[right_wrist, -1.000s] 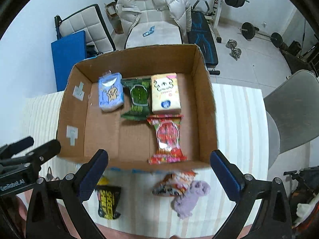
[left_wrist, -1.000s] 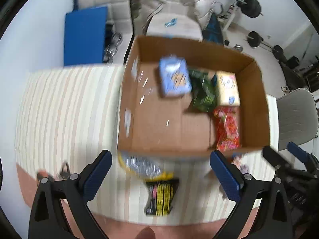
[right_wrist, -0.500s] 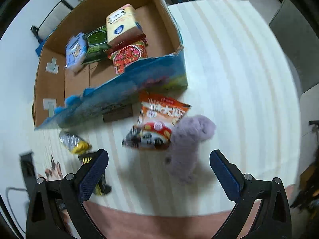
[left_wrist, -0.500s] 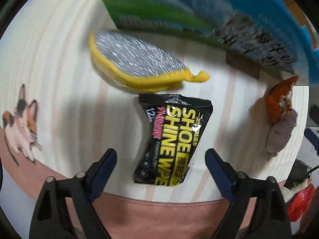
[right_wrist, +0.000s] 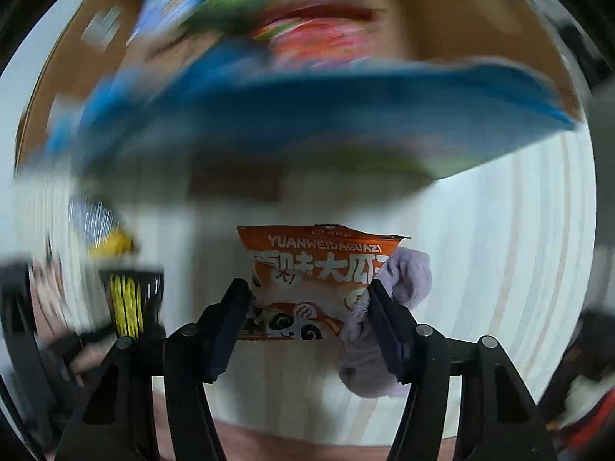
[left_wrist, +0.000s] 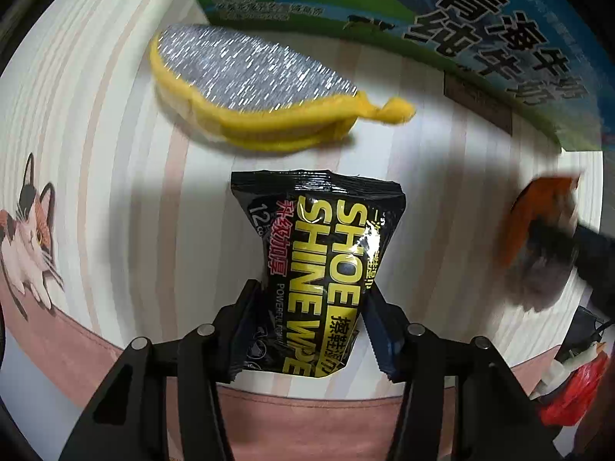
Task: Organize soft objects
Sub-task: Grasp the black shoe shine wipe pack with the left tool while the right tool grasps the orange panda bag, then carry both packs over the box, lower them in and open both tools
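My left gripper [left_wrist: 313, 307] is shut on a black and yellow shoe wipe packet [left_wrist: 319, 265] that lies on the striped tablecloth. A yellow sponge with a silver top [left_wrist: 253, 88] lies just beyond it, by the box wall. My right gripper [right_wrist: 309, 307] is shut on an orange snack bag [right_wrist: 311, 280], and its right finger also presses a lilac soft cloth [right_wrist: 388, 322] beside the bag. The left wrist view shows the snack bag [left_wrist: 538, 215] blurred at the right. The shoe wipe packet [right_wrist: 128, 299] shows at the left of the right wrist view.
A cardboard box with blue and green printed walls [left_wrist: 423, 19] stands close ahead; it also shows in the right wrist view [right_wrist: 307, 115], with several packets inside, blurred. A cat picture [left_wrist: 27, 238] marks the cloth's left. The table's pink front edge [left_wrist: 307, 415] is near.
Both grippers dropped from above the box to the tabletop in front of it. The left closed on the shoe wipe packet. The right closed on the snack bag and cloth.
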The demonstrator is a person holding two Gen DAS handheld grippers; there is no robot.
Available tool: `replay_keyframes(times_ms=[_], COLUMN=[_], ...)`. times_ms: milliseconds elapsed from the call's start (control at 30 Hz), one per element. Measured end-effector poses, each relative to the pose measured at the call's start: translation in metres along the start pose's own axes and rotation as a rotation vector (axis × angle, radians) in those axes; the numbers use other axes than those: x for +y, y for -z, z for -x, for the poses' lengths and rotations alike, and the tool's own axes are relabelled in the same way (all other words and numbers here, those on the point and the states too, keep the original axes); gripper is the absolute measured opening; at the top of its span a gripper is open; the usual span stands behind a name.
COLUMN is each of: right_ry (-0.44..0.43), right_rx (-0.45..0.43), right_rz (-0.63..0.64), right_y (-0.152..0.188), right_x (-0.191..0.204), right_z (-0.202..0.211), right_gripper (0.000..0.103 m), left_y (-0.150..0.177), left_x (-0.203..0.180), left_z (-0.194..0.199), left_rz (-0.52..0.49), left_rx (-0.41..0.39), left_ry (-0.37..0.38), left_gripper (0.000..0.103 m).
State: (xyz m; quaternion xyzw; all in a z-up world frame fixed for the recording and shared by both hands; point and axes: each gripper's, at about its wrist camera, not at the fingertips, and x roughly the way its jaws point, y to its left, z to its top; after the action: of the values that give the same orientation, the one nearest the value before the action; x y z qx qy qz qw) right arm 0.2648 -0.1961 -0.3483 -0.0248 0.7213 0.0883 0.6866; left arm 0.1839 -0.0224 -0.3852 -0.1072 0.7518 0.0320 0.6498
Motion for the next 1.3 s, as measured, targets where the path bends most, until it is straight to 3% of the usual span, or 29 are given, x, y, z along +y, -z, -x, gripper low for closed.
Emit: replay_keyframes(times_ms=[67,167,400,500,600,667,733,933,1033,1133,1300], right_ry=[0.002,0.007,-0.131,-0.193,-0.261,-0.244,-0.162,-0.158,-0.132,-0.098,-0.248], right_rx=[0.068,0.154,0.003,-0.008,0.046,0.065,0.040,0.045,0.043,0.027,0.004], right_rz=[0.135,0.184,-0.035,-0.088,-0.114,-0.143,-0.169,-0.162,-0.111,-0.096,-0.157], right_y=[0.017,0.037,0.065,0.077,0.086,0.084,0.078,0.066,0.063,0.064,0.074], right_x=[0.026,0.040,0.007,0.002,0.004,0.005,0.000,0.018,0.039,0.051,0.038], right_z=[-0.006,-0.014,0.024,0.030,0.014,-0.002,-0.014,-0.031,-0.035,-0.033,-0.003], right_gripper=[0.065,0.070,0.073,0.073,0.073,0.073,0.073,0.073,0.058,0.057,0.057], left_y=[0.010,0.020,0.023,0.017,0.009,0.007,0.005,0.006,0.009,0.012,0.025], left_x=[0.005,0.005,0.005,0.016,0.017,0.012,0.009,0.003,0.002,0.011,0.022], left_z=[-0.006,-0.012,-0.014,-0.011,-0.007,-0.005,-0.005,-0.003,-0.004,-0.003,0.017], left_rz=[0.008,0.004,0.003,-0.002,-0.010,-0.014,-0.017,-0.022,-0.017,0.008,0.028], left_rx=[0.009,0.006,0.008,0.010,0.013,0.015,0.016,0.011,0.010,0.015,-0.008], left_ry=[0.013,0.017,0.024,0.019,0.006,0.004,0.005,-0.006,-0.001,0.008,0.050], left_gripper=[0.050,0.050,0.052,0.052,0.052,0.052,0.052,0.051,0.050,0.047,0.042])
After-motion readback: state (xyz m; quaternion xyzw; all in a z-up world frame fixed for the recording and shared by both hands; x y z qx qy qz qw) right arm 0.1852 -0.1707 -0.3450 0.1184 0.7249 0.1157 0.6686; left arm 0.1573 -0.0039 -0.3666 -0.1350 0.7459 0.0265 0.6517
